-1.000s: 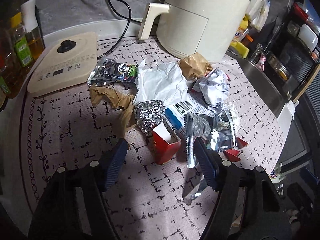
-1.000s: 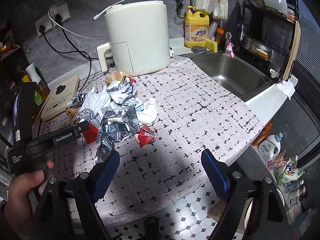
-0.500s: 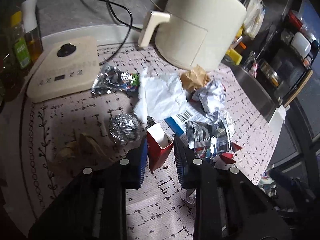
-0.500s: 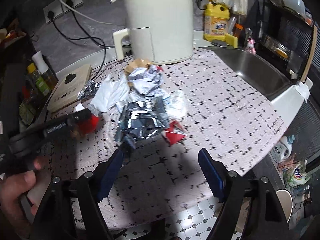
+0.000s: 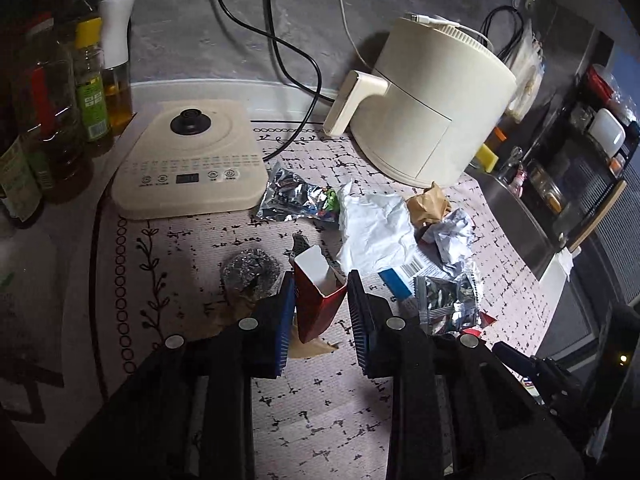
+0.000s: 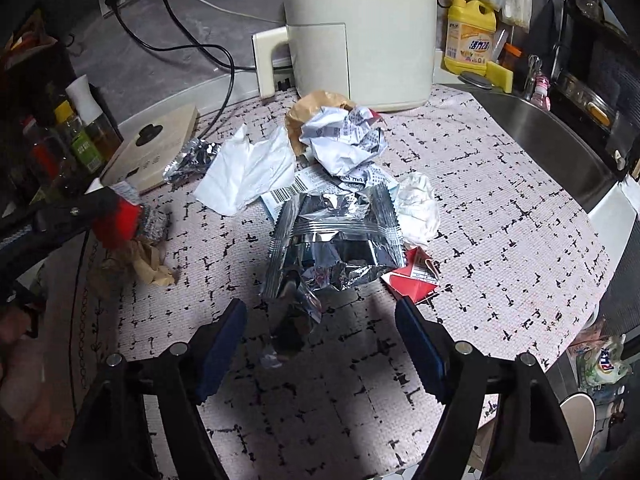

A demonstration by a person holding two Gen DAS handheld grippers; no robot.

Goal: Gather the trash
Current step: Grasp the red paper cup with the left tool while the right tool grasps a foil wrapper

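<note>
My left gripper is shut on a small red carton with an open white top and holds it above the mat; it also shows in the right wrist view. A foil ball and brown paper lie below it. My right gripper is open, just in front of a large silver foil wrapper. Beyond lie crumpled white paper, a printed paper wad, a white tissue and a flattened red carton.
A cream air fryer stands at the back of the patterned mat. A cream cooker base and oil bottles are at left. A sink and yellow detergent bottle are at right. Cables run along the wall.
My left gripper closed on the red carton and lifted it off the mat. My right gripper moved forward to the silver wrapper and stayed open.
</note>
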